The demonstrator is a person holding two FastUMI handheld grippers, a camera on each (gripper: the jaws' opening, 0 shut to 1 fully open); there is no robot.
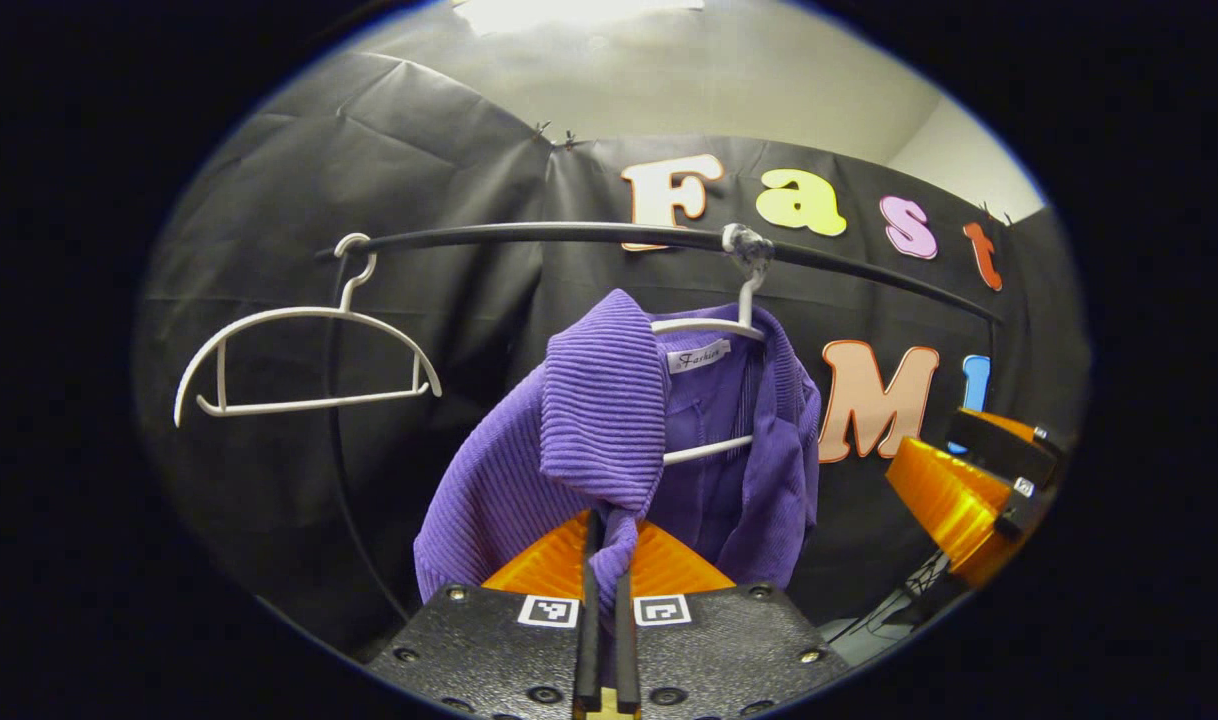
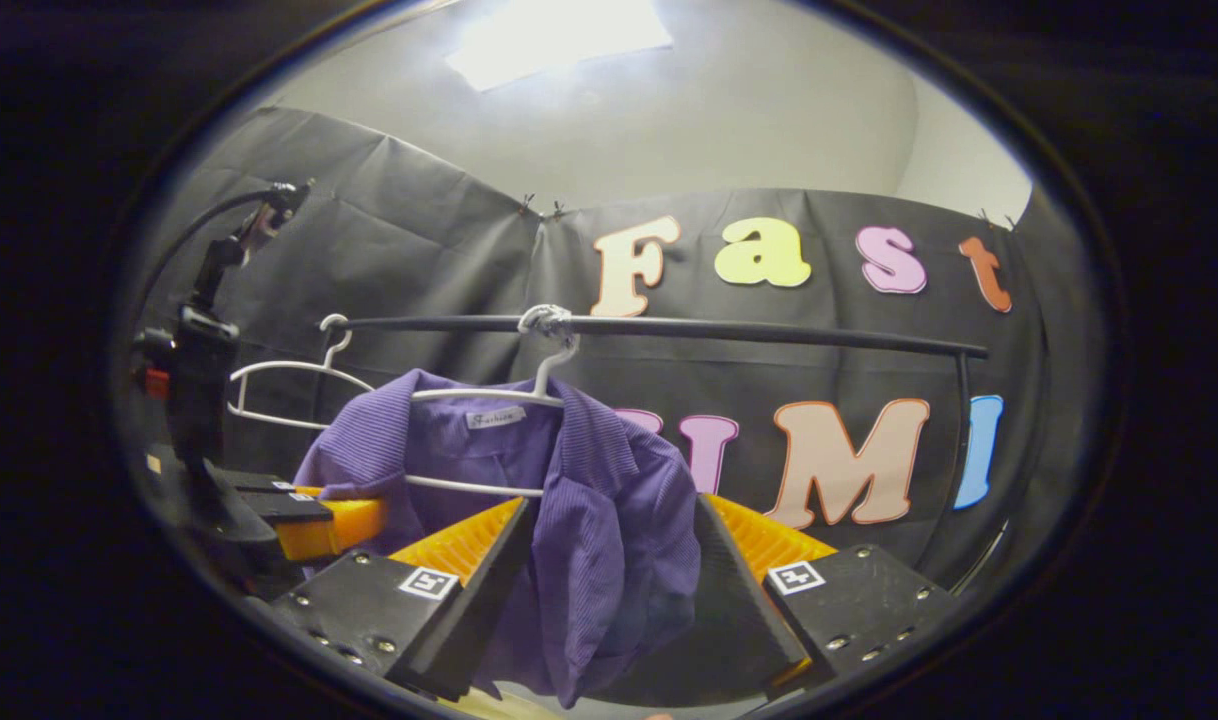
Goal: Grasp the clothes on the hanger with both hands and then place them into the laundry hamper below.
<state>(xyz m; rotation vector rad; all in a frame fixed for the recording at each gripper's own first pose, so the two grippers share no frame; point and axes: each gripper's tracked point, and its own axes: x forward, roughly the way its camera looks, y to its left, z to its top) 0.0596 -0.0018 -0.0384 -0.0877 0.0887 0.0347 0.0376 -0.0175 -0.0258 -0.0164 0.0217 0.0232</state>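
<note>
As the soft shirt (image 1: 609,420) hung limp, my left gripper (image 1: 603,590) pinched its fold, the right gripper (image 2: 609,580) wide around its other shoulder.

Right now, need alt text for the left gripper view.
The left tool is shut on a fold of the purple shirt, which hangs on a white hanger from a black rail. An empty hanger hangs to its left; the right tool sits at the right edge.

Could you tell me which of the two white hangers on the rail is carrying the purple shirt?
The hanger whose hook is wrapped onto the rail carries the purple shirt. The other hanger, near the rail's end, hangs bare.
</note>
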